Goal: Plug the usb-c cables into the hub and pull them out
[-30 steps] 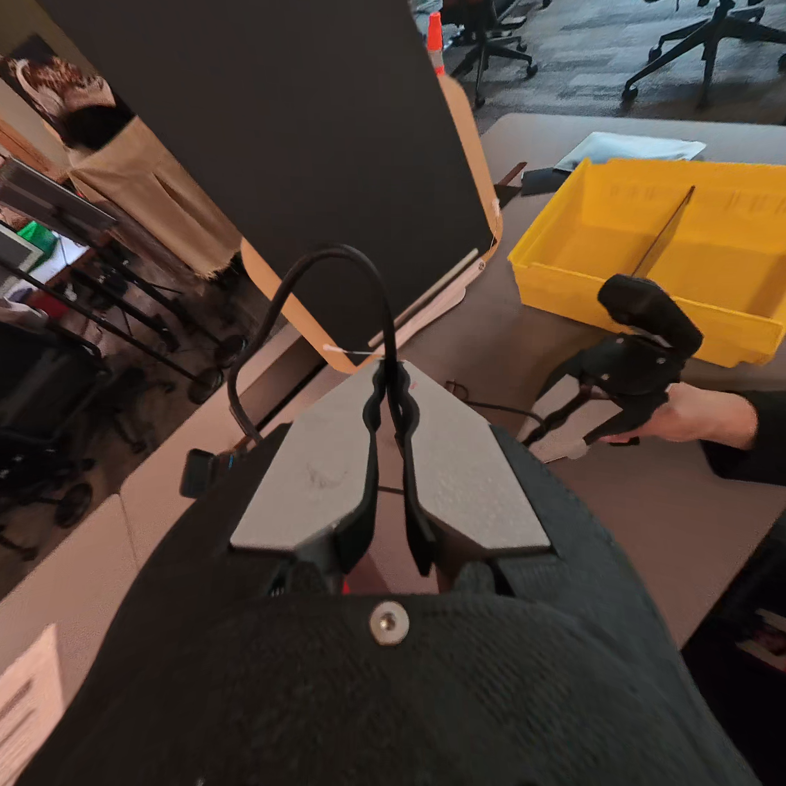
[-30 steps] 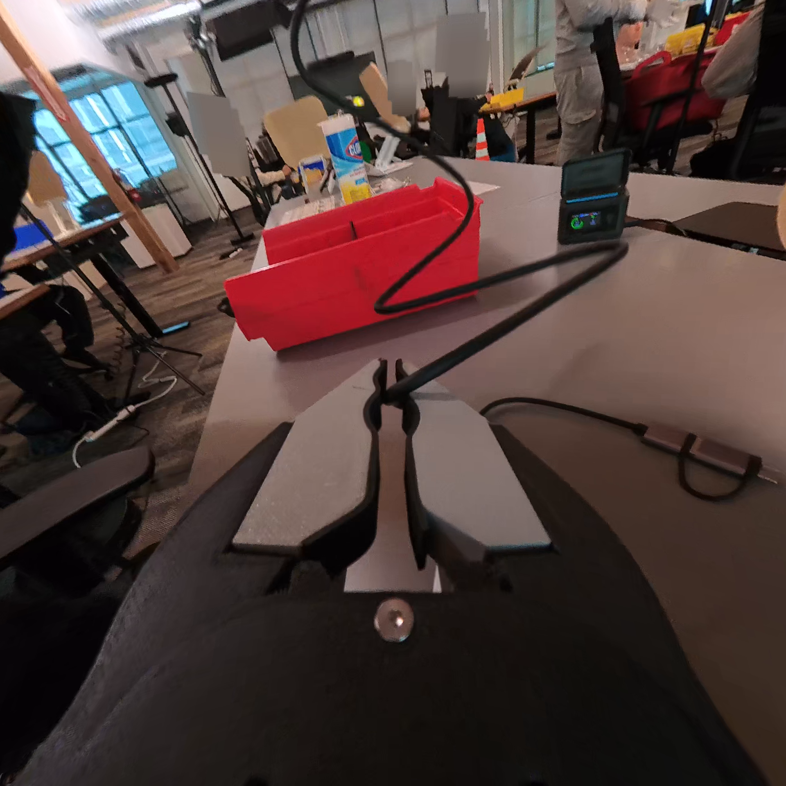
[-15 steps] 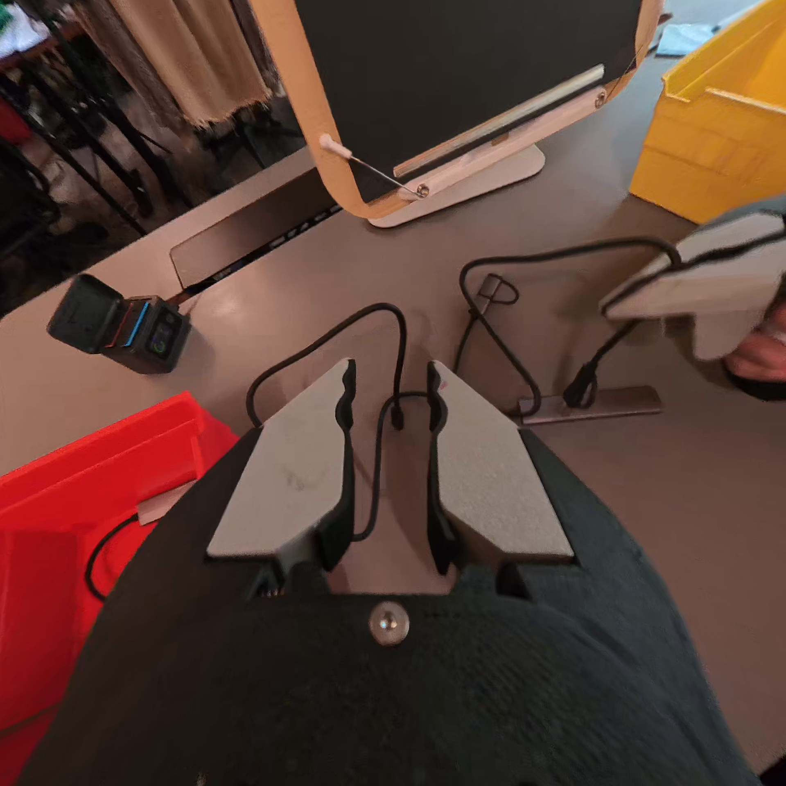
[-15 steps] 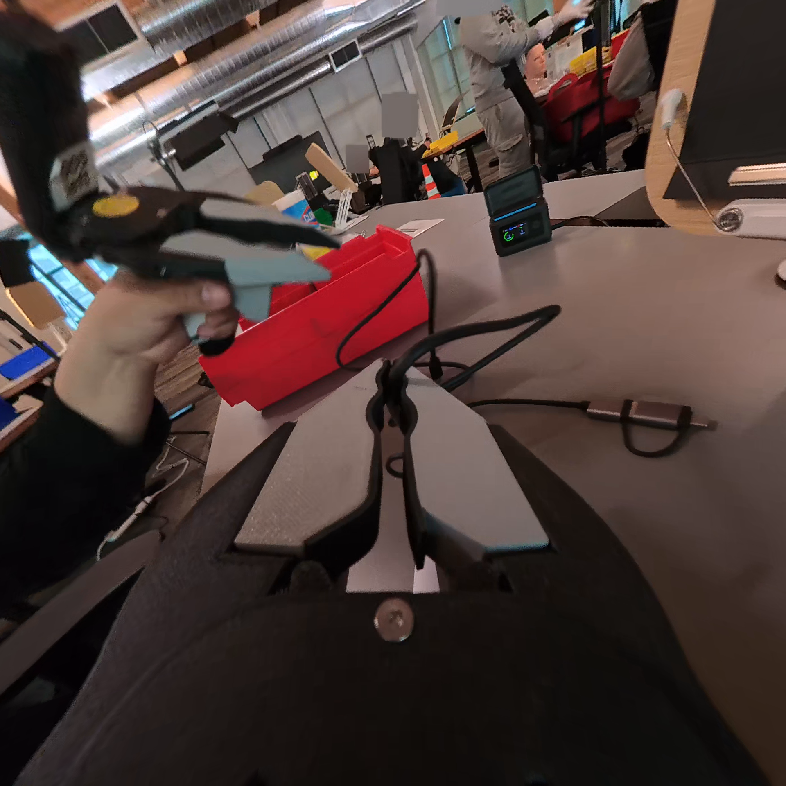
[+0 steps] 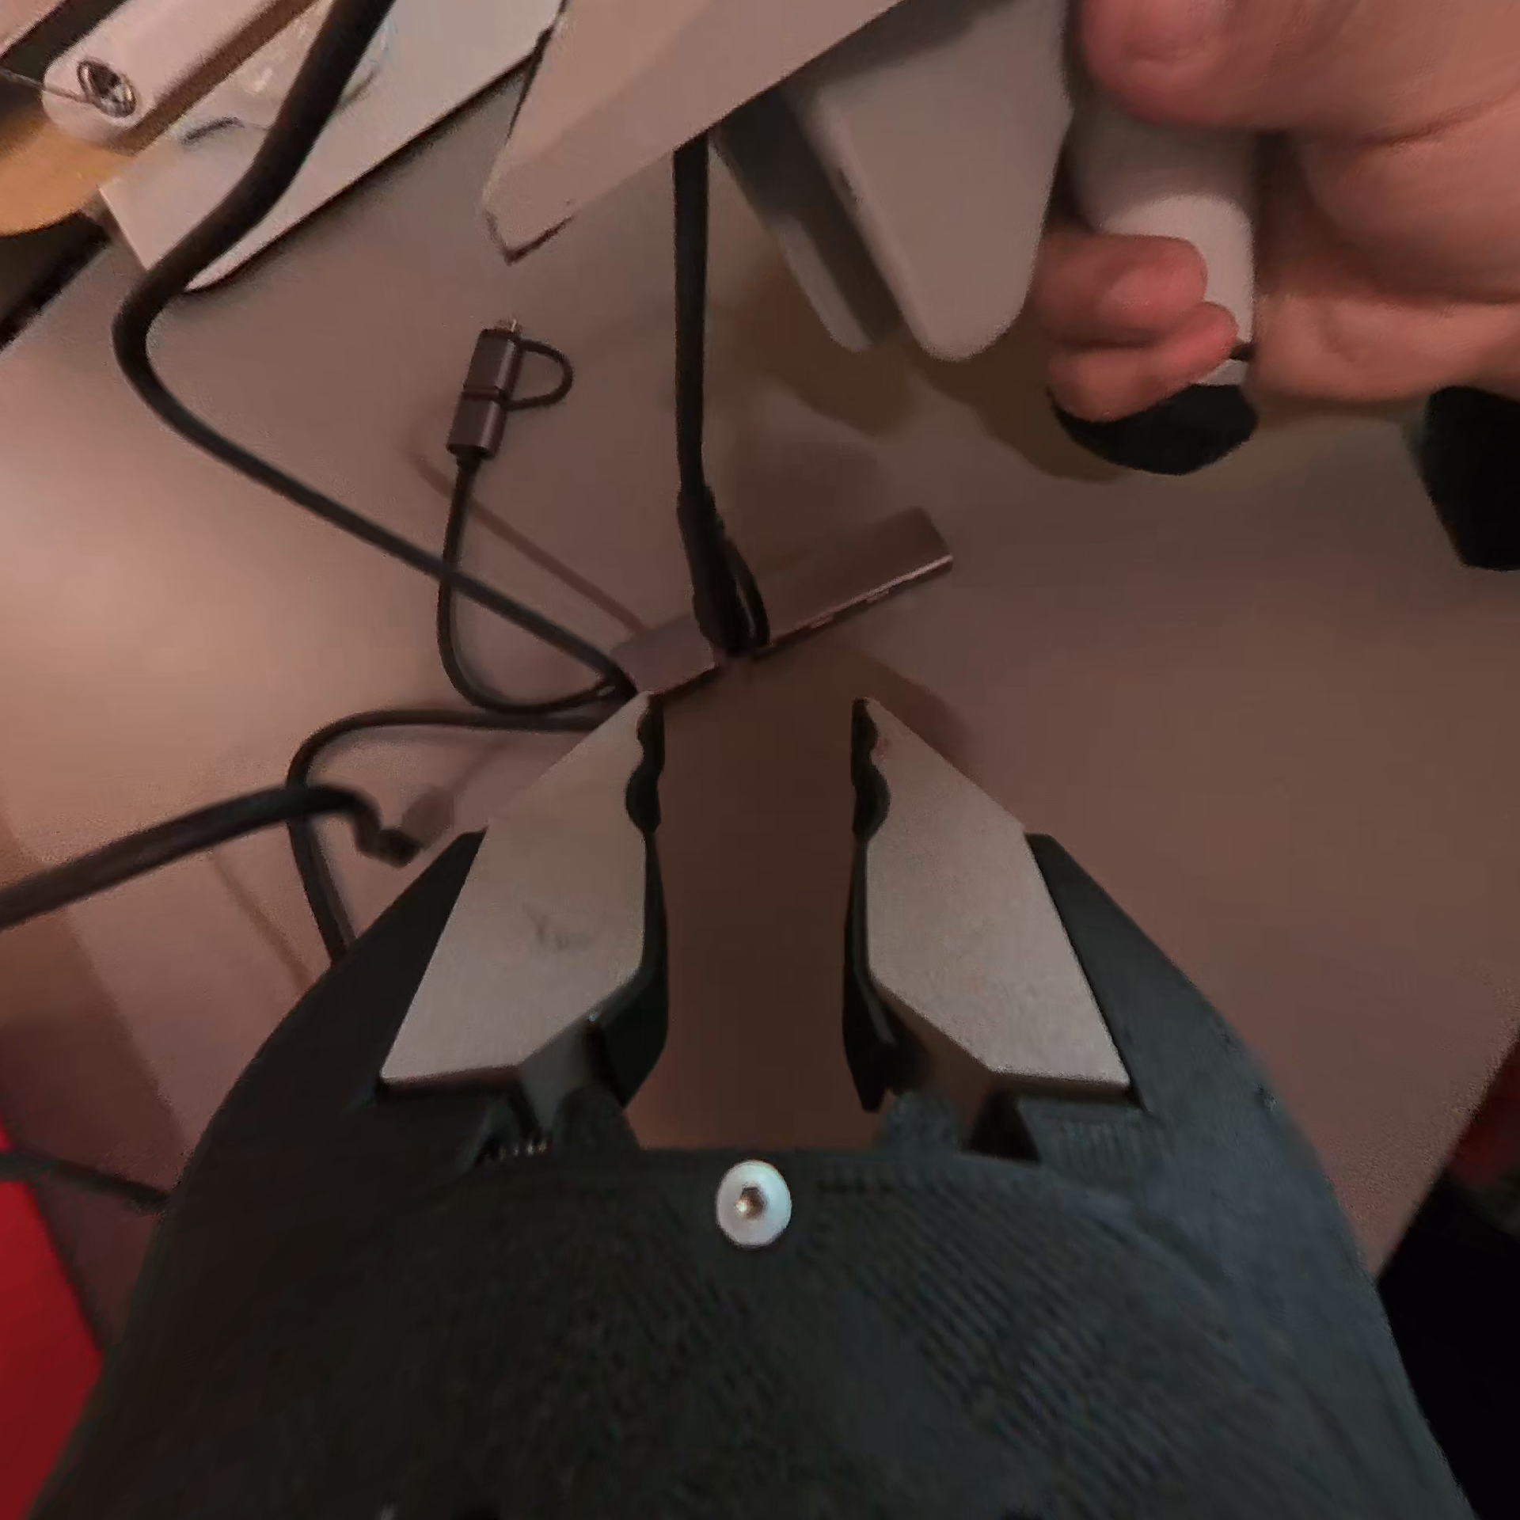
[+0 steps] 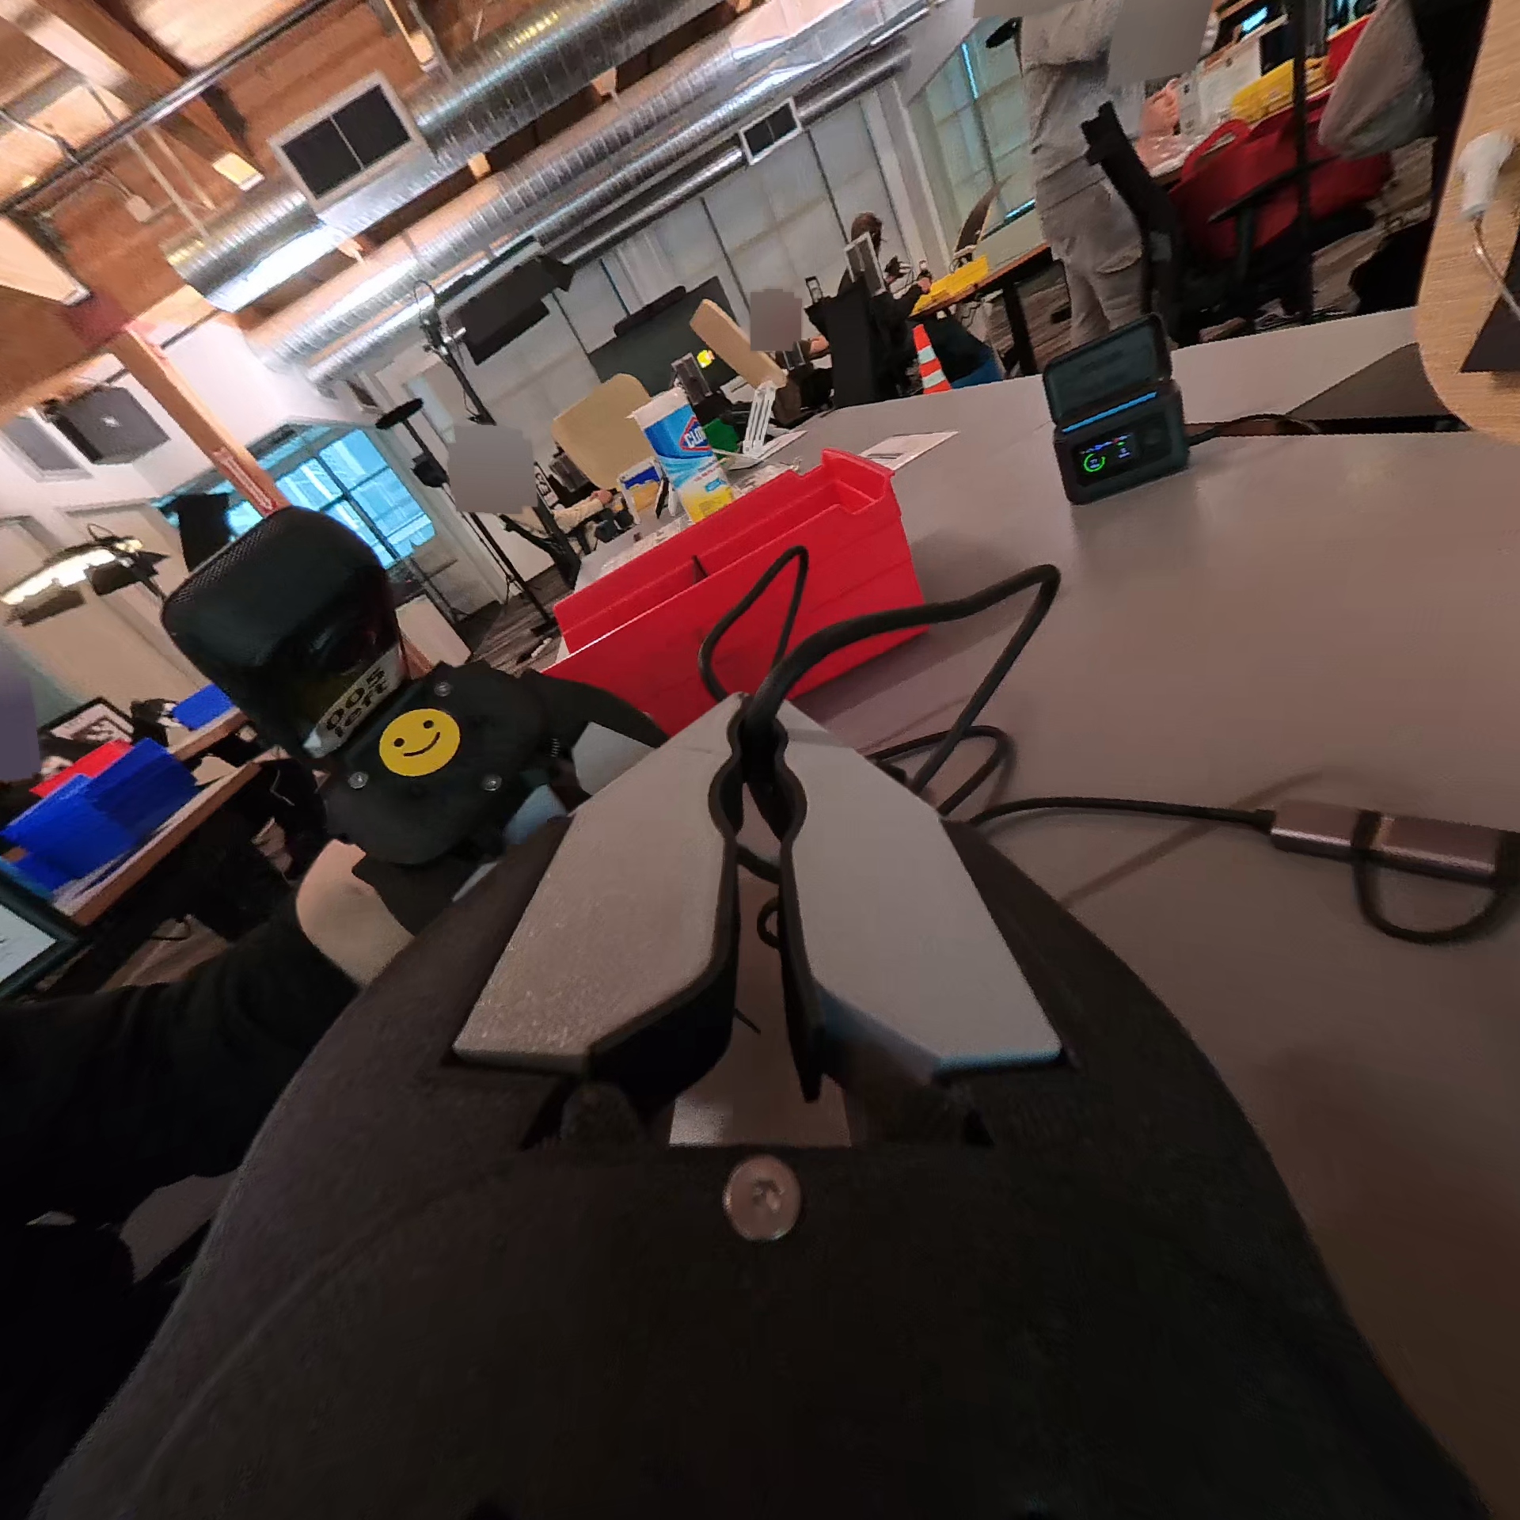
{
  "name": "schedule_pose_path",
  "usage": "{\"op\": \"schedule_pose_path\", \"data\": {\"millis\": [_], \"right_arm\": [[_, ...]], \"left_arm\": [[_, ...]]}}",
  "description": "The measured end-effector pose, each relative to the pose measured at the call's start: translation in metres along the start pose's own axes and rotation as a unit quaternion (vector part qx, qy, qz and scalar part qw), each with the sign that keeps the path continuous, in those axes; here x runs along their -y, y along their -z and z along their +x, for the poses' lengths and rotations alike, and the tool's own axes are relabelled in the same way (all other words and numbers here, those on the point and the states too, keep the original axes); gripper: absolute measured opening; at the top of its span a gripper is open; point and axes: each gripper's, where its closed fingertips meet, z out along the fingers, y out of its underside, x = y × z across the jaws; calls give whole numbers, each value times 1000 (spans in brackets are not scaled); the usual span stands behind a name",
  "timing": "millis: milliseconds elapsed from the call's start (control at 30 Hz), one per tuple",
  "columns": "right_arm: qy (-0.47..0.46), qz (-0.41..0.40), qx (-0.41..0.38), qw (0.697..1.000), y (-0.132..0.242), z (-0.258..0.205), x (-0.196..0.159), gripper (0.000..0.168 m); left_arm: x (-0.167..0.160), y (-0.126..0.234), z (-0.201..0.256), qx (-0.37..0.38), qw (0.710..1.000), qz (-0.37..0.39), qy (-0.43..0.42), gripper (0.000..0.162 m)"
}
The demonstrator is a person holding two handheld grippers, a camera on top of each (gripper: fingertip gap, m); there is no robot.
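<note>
Left wrist view shows my left tongs (image 5: 753, 715) released, jaws apart and empty, just short of the grey USB-C hub (image 5: 855, 567) lying flat on the grey desk (image 5: 1151, 781). Half a second ago a thin cable end sat between these jaws; now only bare desk shows there, and the hub fills far more of the view. A thick black USB-C cable (image 5: 699, 461) drops from above to the hub's middle; whether its plug is seated I cannot tell. My right tongs (image 5: 822, 123) hang over it, with my right hand (image 5: 1316, 206) on the handle. A thinner lead runs from the hub's left end to a small adapter plug (image 5: 485, 395) lying on the desk.

Right wrist view shows my right tongs (image 6: 761, 732) clenched on that black cable (image 6: 970, 633), as before. My left tongs' body (image 6: 411, 740) sits lower and nearer than earlier. A red bin (image 6: 781, 592) stands toward the desk's far edge, beside a small charging case (image 6: 1119, 428).
</note>
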Motion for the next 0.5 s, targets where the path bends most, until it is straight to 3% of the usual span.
{"op": "schedule_pose_path", "data": {"millis": [167,333,433,500], "right_arm": [[63,-21,-73,995,5,16,-3,0],[131,-11,-184,974,19,38,9,0],[158,-19,-208,965,21,41,10,0],[165,-24,-209,964,19,39,9,0]], "left_arm": [[4,-9,6,-7,1000,3,3,38],[-15,26,8,-19,999,-6,27,37],[-43,49,-14,15,997,-59,49,35],[-46,56,-30,42,996,-47,70,36]]}}
